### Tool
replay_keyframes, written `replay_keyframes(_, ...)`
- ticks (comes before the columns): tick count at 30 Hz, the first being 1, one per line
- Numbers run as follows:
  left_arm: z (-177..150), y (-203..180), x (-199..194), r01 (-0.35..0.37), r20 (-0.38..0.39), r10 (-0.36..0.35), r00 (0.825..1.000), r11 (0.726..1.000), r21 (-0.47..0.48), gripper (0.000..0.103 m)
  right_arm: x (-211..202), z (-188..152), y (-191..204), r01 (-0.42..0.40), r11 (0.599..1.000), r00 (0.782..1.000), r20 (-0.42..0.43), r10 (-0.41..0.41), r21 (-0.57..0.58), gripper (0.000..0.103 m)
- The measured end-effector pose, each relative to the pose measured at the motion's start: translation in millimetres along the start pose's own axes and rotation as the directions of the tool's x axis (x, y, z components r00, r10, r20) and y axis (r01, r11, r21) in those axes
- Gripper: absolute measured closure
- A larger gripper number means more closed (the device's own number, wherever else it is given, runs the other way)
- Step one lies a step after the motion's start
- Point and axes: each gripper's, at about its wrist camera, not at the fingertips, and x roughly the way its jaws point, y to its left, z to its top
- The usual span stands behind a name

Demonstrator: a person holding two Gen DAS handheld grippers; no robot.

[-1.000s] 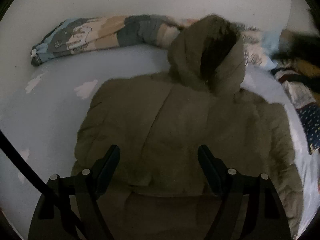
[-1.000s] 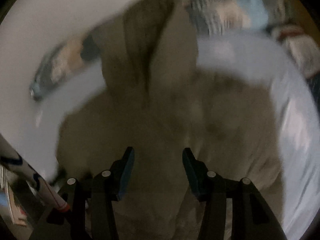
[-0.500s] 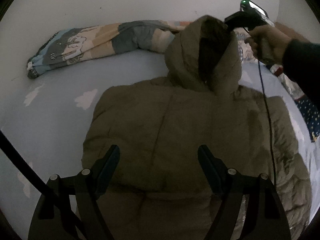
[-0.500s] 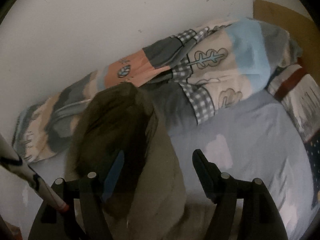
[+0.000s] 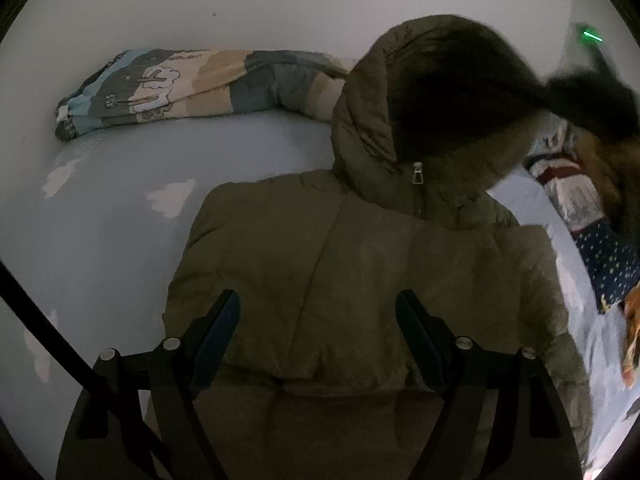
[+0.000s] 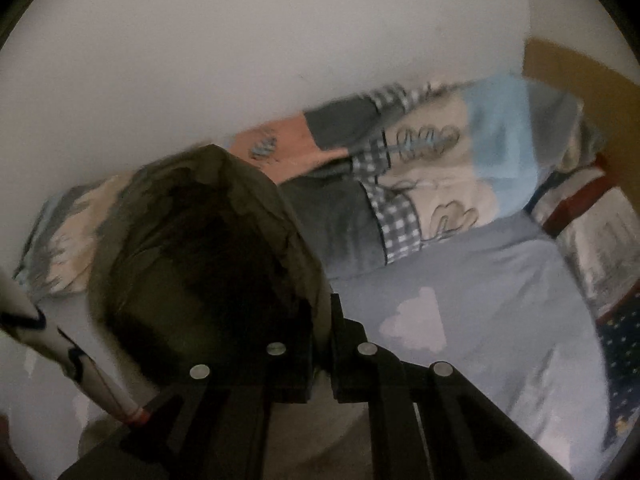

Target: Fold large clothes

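The right claw [image 6: 320, 344] pinches the hood [image 5: 432, 112] at the coat's [image 5: 360, 280] far end; the left claw [image 5: 318, 340], spread, hovers over the near body.

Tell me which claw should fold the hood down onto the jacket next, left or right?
Right. The right claw is already shut on the hood rim, having just closed on it. The left claw hangs open over the jacket body, holding nothing, far from the hood.

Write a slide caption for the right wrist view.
Right gripper shut on olive puffer jacket's hood over cloud-print sheet.
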Motion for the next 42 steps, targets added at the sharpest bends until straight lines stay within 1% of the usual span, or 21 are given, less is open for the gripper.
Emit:
replay_keyframes(3, 3.6, 4.3, -8.5, 0.010, 0.020, -0.009, 1.000, 0.999, -0.032, 0.024, -69.6, -34.4, 2.3, -0.051, 0.995, 0.998, 0.040, 0.055, -0.081, 0.097)
replay_keyframes(5, 7.9, 9.7, -18.2, 0.008, 0.053, -0.005, 0.999, 0.998, -0.066, 0.024, -108.3, -67.3, 1.1, -0.057, 0.990, 0.996, 0.060, 0.065, -0.126, 0.097)
replay_keyframes(7, 10.6, 15.4, -31.1, 0.000, 0.102, 0.010, 0.995, 0.995, -0.097, 0.024, -142.7, -113.7, -3.0, -0.077, 0.988, 0.995, 0.057, 0.085, -0.131, 0.097)
replay_keyframes(9, 13.3, 18.7, -44.3, -0.005, 0.158, 0.022, 0.987, 0.994, -0.107, 0.024, -155.1, -157.1, -7.5, -0.082, 0.991, 0.996, 0.022, 0.085, -0.107, 0.097)
replay_keyframes(11, 14.7, 18.8, -49.2, 0.008, 0.178, 0.012, 0.984, 0.994, -0.107, 0.024, -155.0, -194.1, -11.9, -0.058, 0.996, 0.998, 0.002, 0.058, -0.073, 0.097)
replay_keyframes(13, 15.5, 16.9, -47.8, 0.029, 0.187, -0.008, 0.982, 0.994, -0.107, 0.024, -142.6, -220.8, -20.8, -0.067, 0.998, 0.997, -0.041, 0.068, 0.020, 0.097)
replay_keyframes(14, 14.7, 14.6, -45.2, 0.031, 0.192, -0.010, 0.981, 0.994, -0.105, 0.024, -134.1, -229.2, -22.8, -0.056, 0.998, 0.996, -0.069, 0.058, 0.036, 0.097)
replay_keyframes(15, 14.3, 12.2, -41.1, 0.032, 0.189, -0.013, 0.982, 0.995, -0.099, 0.024, -124.5, -234.5, -20.1, -0.039, 0.999, 0.995, -0.097, 0.039, 0.006, 0.097)
replay_keyframes(17, 11.7, 2.8, -21.4, 0.044, 0.144, -0.034, 0.989, 0.997, -0.070, 0.024, -117.4, -242.4, -19.9, -0.003, 1.000, 0.994, -0.110, 0.001, -0.017, 0.097)
replay_keyframes(19, 6.0, -10.0, 6.6, 0.029, 0.060, -0.027, 0.998, 0.999, -0.035, 0.024, -114.2, -245.4, -20.8, 0.001, 1.000, 0.993, -0.120, -0.002, -0.014, 0.097)
replay_keyframes(21, -2.3, -18.0, 33.5, -0.011, -0.027, 0.011, 1.000, 1.000, -0.004, 0.024, -107.5, -247.8, -18.7, 0.016, 0.999, 0.992, -0.127, -0.022, -0.049, 0.097)
replay_keyframes(23, -12.8, -25.5, 60.9, -0.072, -0.136, 0.077, 0.988, 0.997, 0.040, 0.023, -102.0, -250.5, -23.3, -0.003, 0.999, 0.989, -0.146, -0.003, -0.040, 0.097)
replay_keyframes(26, -15.4, -26.3, 68.2, -0.108, -0.149, 0.116, 0.982, 0.992, 0.059, 0.020, -96.8, -256.0, -29.7, -0.013, 0.999, 0.987, -0.158, 0.005, -0.050, 0.094)
replay_keyframes(28, -14.7, -22.6, 68.7, -0.101, -0.153, 0.107, 0.982, 0.994, 0.043, 0.020, -98.2, -255.7, -31.4, -0.034, 0.997, 0.984, -0.178, 0.021, -0.070, 0.082)
replay_keyframes(29, -14.1, -20.5, 69.3, -0.096, -0.155, 0.100, 0.983, 0.995, 0.033, 0.020, -102.3, -254.2, -31.8, -0.038, 0.995, 0.979, -0.204, 0.020, -0.088, 0.071)
replay_keyframes(30, -14.3, -19.9, 69.5, -0.093, -0.158, 0.096, 0.983, 0.995, 0.028, 0.020, -106.3, -253.1, -32.4, -0.049, 0.994, 0.973, -0.229, 0.025, -0.101, 0.064)
replay_keyframes(33, -17.5, -23.0, 68.4, -0.101, -0.147, 0.105, 0.984, 0.994, 0.038, 0.020, -129.7, -248.0, -36.6, -0.059, 0.993, 0.972, -0.233, 0.033, -0.104, 0.063)
replay_keyframes(35, -19.7, -23.7, 67.3, -0.105, -0.144, 0.110, 0.983, 0.993, 0.044, 0.020, -149.8, -239.4, -39.6, -0.069, 0.995, 0.982, -0.181, 0.056, -0.070, 0.063)
replay_keyframes(37, -20.0, -21.1, 66.0, -0.100, -0.147, 0.105, 0.984, 0.994, 0.044, 0.020, -173.2, -223.6, -38.4, -0.096, 0.995, 0.994, -0.056, 0.095, -0.024, 0.063)
replay_keyframes(40, -18.4, -15.8, 64.8, -0.086, -0.152, 0.091, 0.984, 0.996, 0.040, 0.020, -177.3, -205.3, -21.0, -0.159, 0.987, 0.986, 0.051, 0.159, 0.009, 0.063)
replay_keyframes(42, -16.8, -12.2, 63.9, -0.073, -0.155, 0.079, 0.985, 0.996, 0.040, 0.020, -159.7, -200.6, -9.3, -0.191, 0.982, 0.980, 0.062, 0.190, 0.015, 0.063)
